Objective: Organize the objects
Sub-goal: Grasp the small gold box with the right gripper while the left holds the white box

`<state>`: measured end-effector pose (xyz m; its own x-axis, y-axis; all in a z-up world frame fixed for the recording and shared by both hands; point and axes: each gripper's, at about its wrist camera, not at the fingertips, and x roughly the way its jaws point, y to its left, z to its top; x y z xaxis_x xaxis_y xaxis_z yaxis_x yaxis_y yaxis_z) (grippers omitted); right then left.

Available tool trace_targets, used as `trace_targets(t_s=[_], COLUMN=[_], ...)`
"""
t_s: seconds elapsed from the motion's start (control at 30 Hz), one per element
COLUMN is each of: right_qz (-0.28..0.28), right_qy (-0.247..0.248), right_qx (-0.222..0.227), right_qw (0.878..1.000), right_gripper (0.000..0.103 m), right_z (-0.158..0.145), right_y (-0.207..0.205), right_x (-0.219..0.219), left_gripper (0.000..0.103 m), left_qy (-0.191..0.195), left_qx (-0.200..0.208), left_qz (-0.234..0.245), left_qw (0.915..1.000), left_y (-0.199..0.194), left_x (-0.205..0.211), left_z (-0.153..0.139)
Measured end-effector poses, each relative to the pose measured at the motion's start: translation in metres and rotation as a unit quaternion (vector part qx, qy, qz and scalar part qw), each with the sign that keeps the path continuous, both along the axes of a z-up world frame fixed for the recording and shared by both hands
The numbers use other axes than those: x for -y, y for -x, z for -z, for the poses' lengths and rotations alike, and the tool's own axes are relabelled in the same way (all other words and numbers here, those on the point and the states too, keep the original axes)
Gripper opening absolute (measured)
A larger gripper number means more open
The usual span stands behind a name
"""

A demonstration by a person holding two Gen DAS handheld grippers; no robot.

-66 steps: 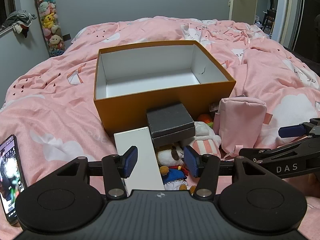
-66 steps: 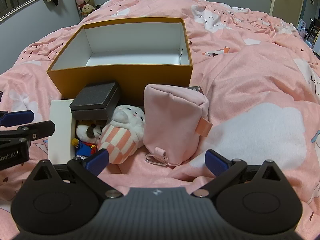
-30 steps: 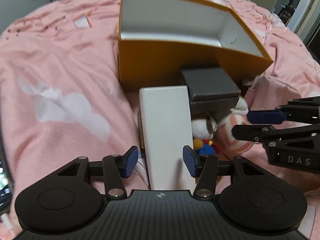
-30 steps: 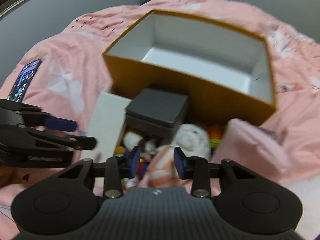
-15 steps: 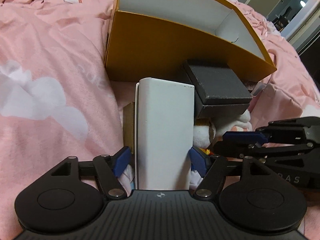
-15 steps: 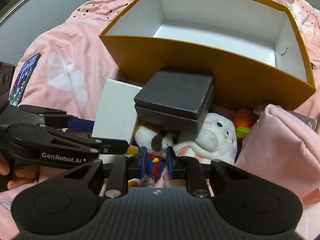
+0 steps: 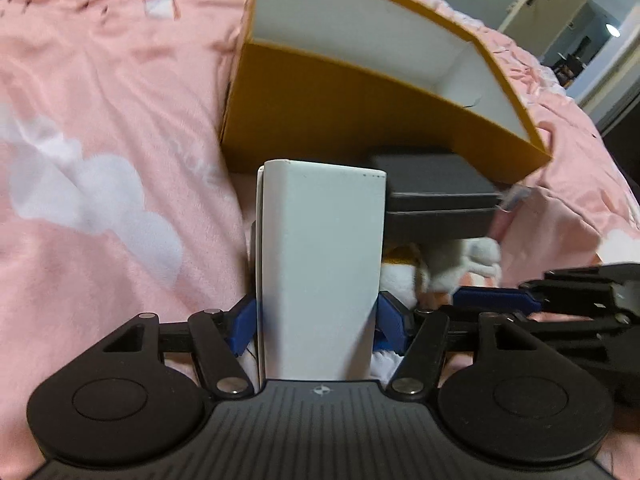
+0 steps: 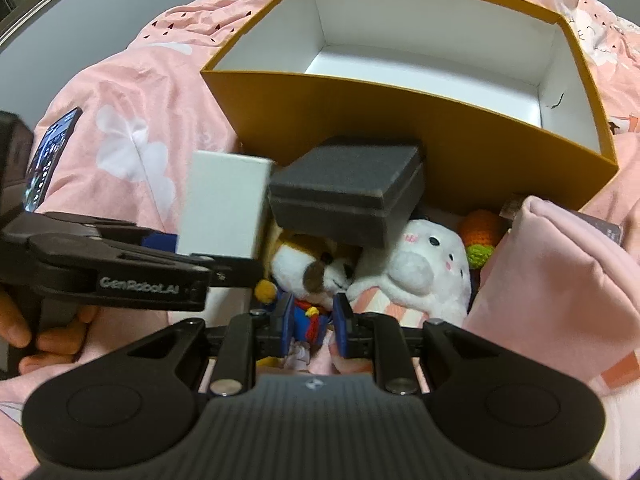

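On the pink bedspread, a white box (image 7: pixel 320 264) lies lengthwise between the blue pads of my left gripper (image 7: pixel 318 320). The jaws are closing and both pads press its long sides. A dark grey box (image 8: pixel 348 192) rests partly on a plush dog (image 8: pixel 316 268) and a white rabbit plush (image 8: pixel 424 276). My right gripper (image 8: pixel 312 320) is shut on the dog's blue body, just under its red scarf. Behind this pile, the orange box (image 8: pixel 400 120) stands open with a bare white inside.
A pink pouch (image 8: pixel 560 280) sits at the right and a crocheted carrot (image 8: pixel 482 236) lies by the orange box wall. A lit phone (image 8: pixel 48 156) lies on the bedspread at the left. A hand (image 8: pixel 52 340) holds the left gripper's handle.
My left gripper slid forward along the white box and its pads came against the sides. My right gripper dropped to the plush dog and narrowed onto its body.
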<state>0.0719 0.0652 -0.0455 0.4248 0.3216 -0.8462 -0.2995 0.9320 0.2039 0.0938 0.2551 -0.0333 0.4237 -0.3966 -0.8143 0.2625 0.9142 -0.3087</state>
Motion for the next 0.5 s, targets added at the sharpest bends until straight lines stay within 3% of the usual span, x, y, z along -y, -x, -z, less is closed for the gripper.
trace_targets(t_s=[0.17,0.3,0.4,0.5], right_qz=[-0.009,-0.035,-0.067,-0.111], right_qy=[-0.002,-0.027,-0.034,-0.018], right_qx=[0.006,0.009,0.004,0.01], right_qw=[1.0,0.999,0.997,0.994], right_gripper=[0.025,0.025,0.025,0.025], right_z=[-0.005,-0.011,-0.011,-0.009], right_y=[0.001,-0.004,-0.013,-0.022], right_x=[-0.003,-0.011,-0.024,-0.041], left_gripper=[0.072,0.071,0.071,0.071], left_qy=[-0.007,-0.034,-0.061,-0.059], left_qx=[0.045,0.056,0.069,0.077], left_qz=[-0.034,-0.054,-0.057,-0.046], left_qw=[0.9984,0.9964,0.9941,0.9942], left_y=[0.014,0.01,0.007,0.001], left_x=[-0.016,-0.021,-0.021,-0.016], left_z=[-0.029,-0.046,-0.047,-0.036])
